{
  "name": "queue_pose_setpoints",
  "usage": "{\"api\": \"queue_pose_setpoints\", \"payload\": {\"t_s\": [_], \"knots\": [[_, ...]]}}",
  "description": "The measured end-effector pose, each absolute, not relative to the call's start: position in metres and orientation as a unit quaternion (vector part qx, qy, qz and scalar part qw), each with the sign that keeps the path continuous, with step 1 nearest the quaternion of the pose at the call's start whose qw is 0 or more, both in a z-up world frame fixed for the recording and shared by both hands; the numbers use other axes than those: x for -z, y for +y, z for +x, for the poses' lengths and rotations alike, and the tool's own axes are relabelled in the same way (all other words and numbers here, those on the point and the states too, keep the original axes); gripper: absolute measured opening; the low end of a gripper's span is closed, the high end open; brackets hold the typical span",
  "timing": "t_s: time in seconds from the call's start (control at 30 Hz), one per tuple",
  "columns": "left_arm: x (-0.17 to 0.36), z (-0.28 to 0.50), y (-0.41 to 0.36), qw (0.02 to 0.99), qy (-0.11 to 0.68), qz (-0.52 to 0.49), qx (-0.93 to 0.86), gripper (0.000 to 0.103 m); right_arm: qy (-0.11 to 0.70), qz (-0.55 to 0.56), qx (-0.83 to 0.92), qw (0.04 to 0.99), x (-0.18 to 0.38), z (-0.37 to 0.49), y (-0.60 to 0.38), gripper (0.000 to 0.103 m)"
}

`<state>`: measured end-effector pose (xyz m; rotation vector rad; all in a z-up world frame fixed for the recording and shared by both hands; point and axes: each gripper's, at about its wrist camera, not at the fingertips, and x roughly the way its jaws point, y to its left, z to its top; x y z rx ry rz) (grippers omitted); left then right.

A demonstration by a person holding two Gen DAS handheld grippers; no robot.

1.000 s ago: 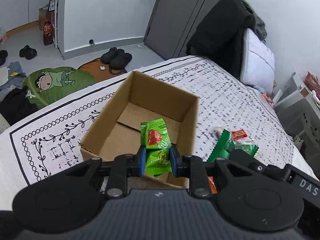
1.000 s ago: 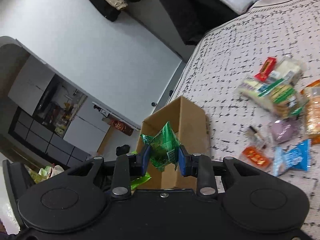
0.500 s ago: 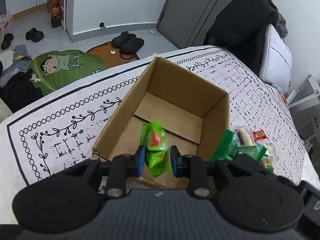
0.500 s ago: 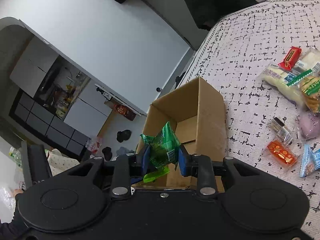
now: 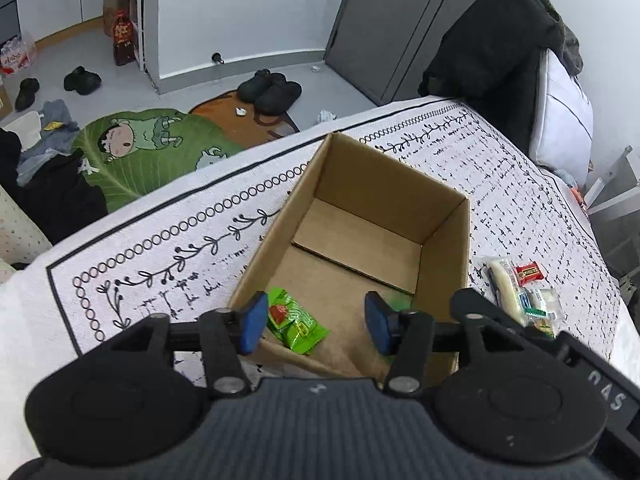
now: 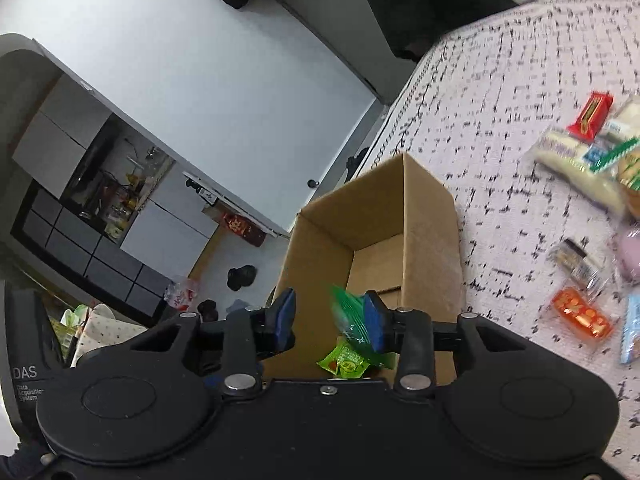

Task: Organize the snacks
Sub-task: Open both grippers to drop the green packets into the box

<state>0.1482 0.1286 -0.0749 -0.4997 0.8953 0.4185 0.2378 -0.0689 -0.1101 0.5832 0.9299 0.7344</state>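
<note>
Cardboard box (image 5: 384, 184) is sitting on the patterned worktop (image 5: 160, 248), and both tongs are hanging apart over its near end. Left tongs (image 5: 316, 322) are gripping nothing; their green packet (image 5: 296, 320) is lying on the box floor at the near left. Right tongs (image 6: 330, 316) are letting a darker green packet (image 6: 350, 318) go, so holding over the opening is wise. It is blurring against one pad, perhaps falling. More snacks (image 6: 580, 312) are waiting to the right, partly cut off.

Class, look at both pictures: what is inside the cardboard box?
On the cardboard box floor lies a light green snack packet. A darker green packet sits blurred by the open right gripper. The box's near corners are hidden by both grippers.
</note>
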Motion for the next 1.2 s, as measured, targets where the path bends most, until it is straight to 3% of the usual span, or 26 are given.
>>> {"api": "queue_pose_setpoints", "payload": {"t_s": [0.23,0.4,0.53,0.73,1.0,1.2], "knots": [[0.057,0.147,0.115,0.859,0.422,-0.222,-0.186,0.067,0.421,0.279,-0.303,0.808,0.094,0.234,-0.091,0.056],[0.042,0.144,0.099,0.869,0.412,-0.208,-0.177,0.08,0.415,0.27,-0.271,0.825,0.084,0.229,-0.11,0.061],[0.035,0.142,0.086,0.872,0.413,-0.203,-0.169,0.081,0.4,0.263,-0.256,0.84,0.074,0.222,-0.124,0.072],[0.024,0.137,0.068,0.876,0.411,-0.195,-0.163,0.083,0.384,0.263,-0.229,0.855,0.061,0.216,-0.148,0.081],[0.006,0.131,0.043,0.894,0.385,-0.177,-0.147,0.103,0.357,0.268,-0.204,0.871,0.041,0.211,-0.186,0.094],[-0.002,0.131,0.023,0.901,0.379,-0.164,-0.133,0.103,0.331,0.229,-0.166,0.9,0.029,0.205,-0.209,0.099]]}}
